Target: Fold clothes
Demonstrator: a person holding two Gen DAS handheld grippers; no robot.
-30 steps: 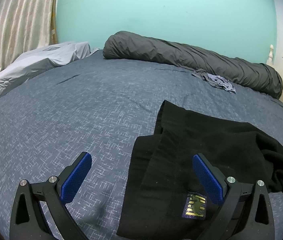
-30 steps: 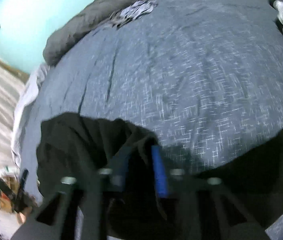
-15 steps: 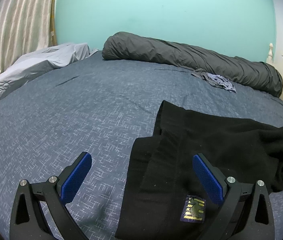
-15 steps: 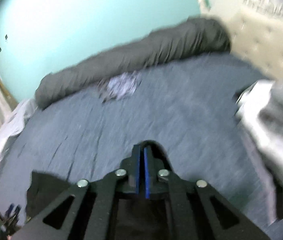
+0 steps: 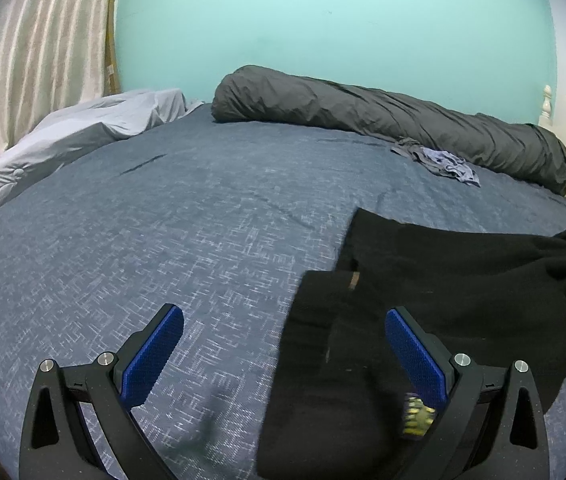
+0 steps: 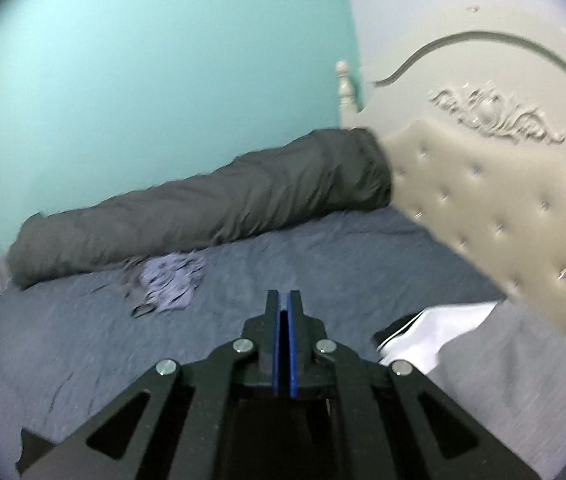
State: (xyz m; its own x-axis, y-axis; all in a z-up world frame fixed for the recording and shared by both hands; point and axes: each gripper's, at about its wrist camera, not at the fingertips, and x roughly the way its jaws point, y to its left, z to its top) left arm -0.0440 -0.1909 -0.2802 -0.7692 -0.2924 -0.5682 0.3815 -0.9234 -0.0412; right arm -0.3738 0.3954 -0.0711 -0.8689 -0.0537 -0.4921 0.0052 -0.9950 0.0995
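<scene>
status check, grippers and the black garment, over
Left gripper open, low over the black garment on the bed. Right gripper shut, pads together; whether it pinches cloth can't be told. Nothing in the way.

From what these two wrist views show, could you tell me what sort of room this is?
A bedroom, most likely: a wide bed in a blue cover, a tufted cream headboard, and a rolled grey duvet along the far edge.

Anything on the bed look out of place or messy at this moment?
Yes. A crumpled lilac garment lies unfolded against the rolled grey duvet. The black garment is bunched and rucked toward its right end, not flat. A pale sheet is heaped at the left edge.
</scene>
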